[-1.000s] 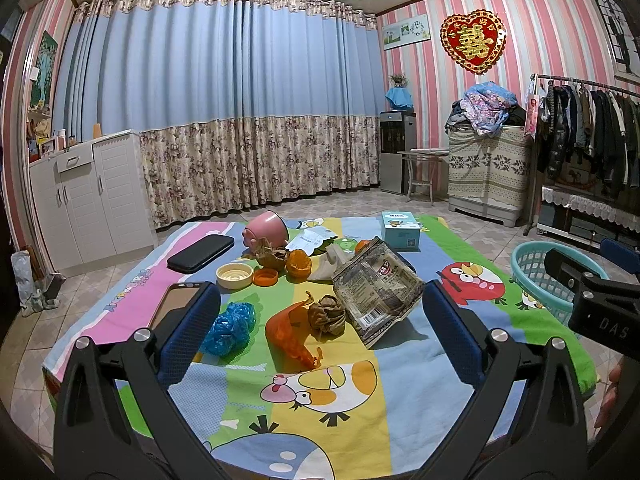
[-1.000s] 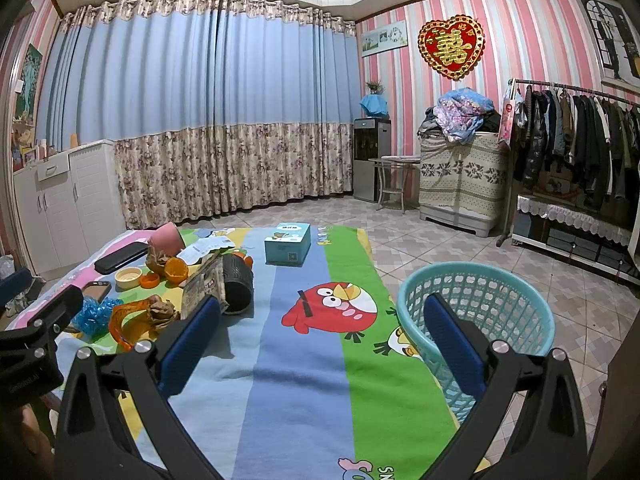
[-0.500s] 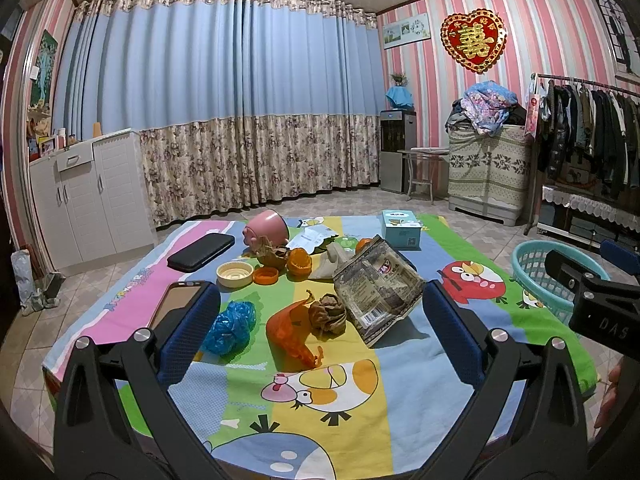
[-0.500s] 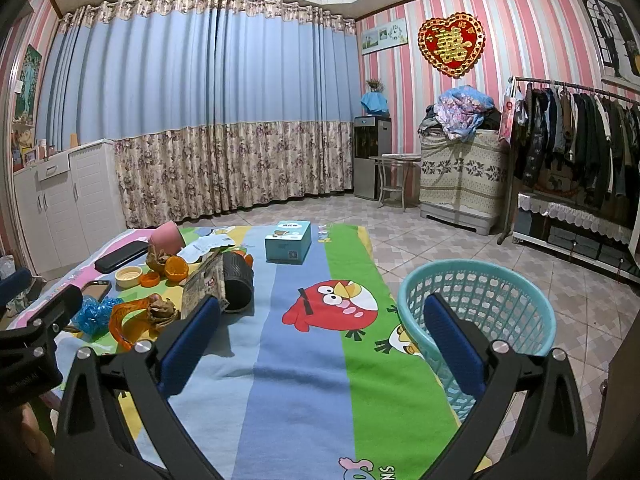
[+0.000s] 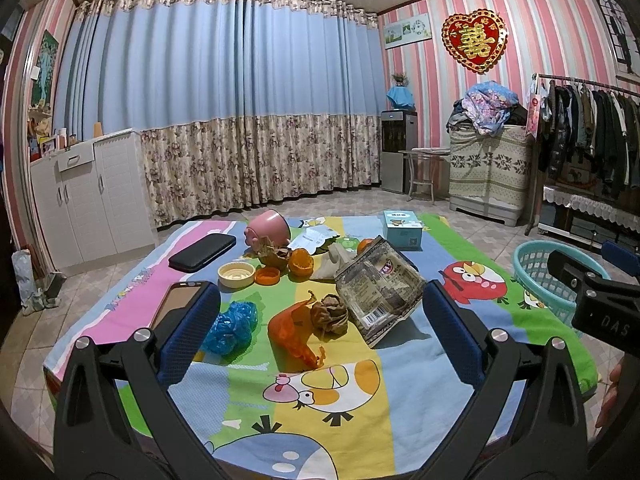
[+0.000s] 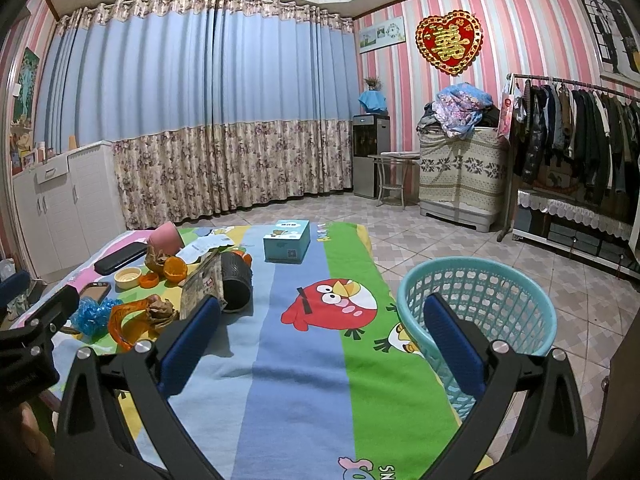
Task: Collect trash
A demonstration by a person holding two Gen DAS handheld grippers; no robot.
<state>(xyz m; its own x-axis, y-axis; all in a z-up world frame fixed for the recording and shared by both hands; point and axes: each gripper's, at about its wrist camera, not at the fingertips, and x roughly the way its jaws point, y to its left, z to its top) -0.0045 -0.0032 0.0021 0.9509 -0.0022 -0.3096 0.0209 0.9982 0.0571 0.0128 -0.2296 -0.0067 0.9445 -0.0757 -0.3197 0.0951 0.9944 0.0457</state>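
Both sets of jaws stand wide apart and hold nothing: the left gripper (image 5: 320,326) hangs over the near edge of the table (image 5: 448,350), facing the litter, and the right gripper (image 6: 322,328) hangs over the same edge nearer the basket (image 6: 476,276), which stands on the floor just beside the table's right side, apparently so that rubbish can be dropped straight in.

The trash lies in one cluster on the left half of the table, well apart from the basket. Nearest the left gripper are one orange wrapper (image 5: 294,330), one brown paper ball (image 5: 330,314), one blue plastic wad (image 5: 232,322) and one crumpled snack bag (image 5: 378,290). Behind the snack bag are two round lids (image 5: 237,273), one cream and one orange, and some peel. I judge that collecting has not yet begun.
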